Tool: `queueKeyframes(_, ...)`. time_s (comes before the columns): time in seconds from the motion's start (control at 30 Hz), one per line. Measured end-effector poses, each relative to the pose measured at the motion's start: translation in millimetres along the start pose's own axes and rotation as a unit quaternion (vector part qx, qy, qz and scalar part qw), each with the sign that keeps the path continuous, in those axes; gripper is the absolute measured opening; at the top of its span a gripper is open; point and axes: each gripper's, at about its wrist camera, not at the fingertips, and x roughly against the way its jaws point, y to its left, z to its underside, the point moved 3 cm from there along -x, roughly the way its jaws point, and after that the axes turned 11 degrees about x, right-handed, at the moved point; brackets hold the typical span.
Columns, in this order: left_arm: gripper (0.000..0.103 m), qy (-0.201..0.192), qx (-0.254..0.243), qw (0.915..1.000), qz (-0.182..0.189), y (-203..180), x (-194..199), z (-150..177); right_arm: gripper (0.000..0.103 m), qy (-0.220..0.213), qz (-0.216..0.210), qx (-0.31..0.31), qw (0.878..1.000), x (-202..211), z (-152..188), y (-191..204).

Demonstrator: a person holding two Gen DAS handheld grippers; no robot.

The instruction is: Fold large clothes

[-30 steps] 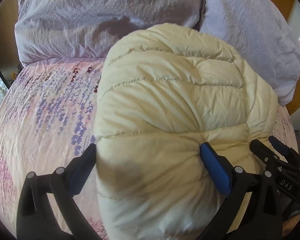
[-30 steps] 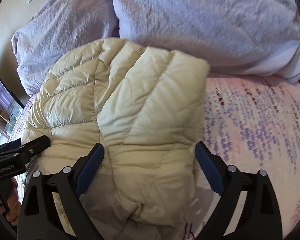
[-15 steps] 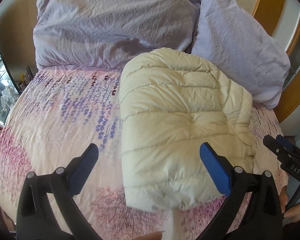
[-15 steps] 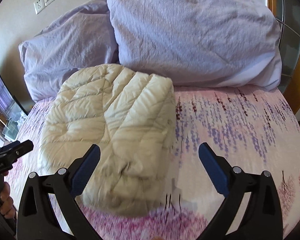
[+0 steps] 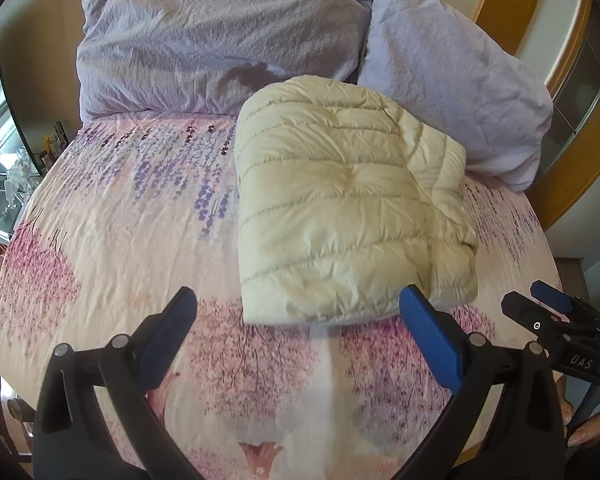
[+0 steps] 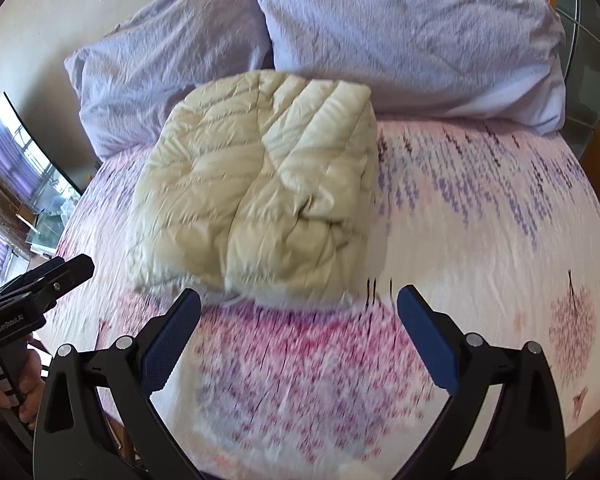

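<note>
Cream quilted puffer jacket [image 5: 340, 216] is sitting folded into a fat bundle on the floral pink bedsheet [image 5: 132, 240], far side of the bed, up against the two lilac pillows [image 5: 220, 36]. Both sets of tongs, left [image 5: 296, 320] and right [image 6: 298, 316], are spread wide with nothing in them, hanging over the near part of the bed. Looks to me like the folding's basically done. Next move is probably just pressing the puffy right edge flat, or grabbing another garment.

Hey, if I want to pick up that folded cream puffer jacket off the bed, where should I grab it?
Probably the near folded edge of the jacket, coming in low from the foot of the bed. The layers stack thickest there and face both open grippers; the far edge butts against the pillows.
</note>
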Motion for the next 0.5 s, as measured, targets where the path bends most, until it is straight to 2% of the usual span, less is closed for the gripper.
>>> queueKeyframes(0.2, 0.101, 0.002, -0.005, 1.0, 0.008, 4, 15, 17, 0.1, 0.013, -0.005, 0.0, 1.0, 12, 15, 10)
queueKeyframes(0.5, 0.101, 0.004, -0.005, 0.9997, 0.023, 4, 31, 35, 0.1, 0.002, -0.013, -0.002, 1.0, 30, 22, 26)
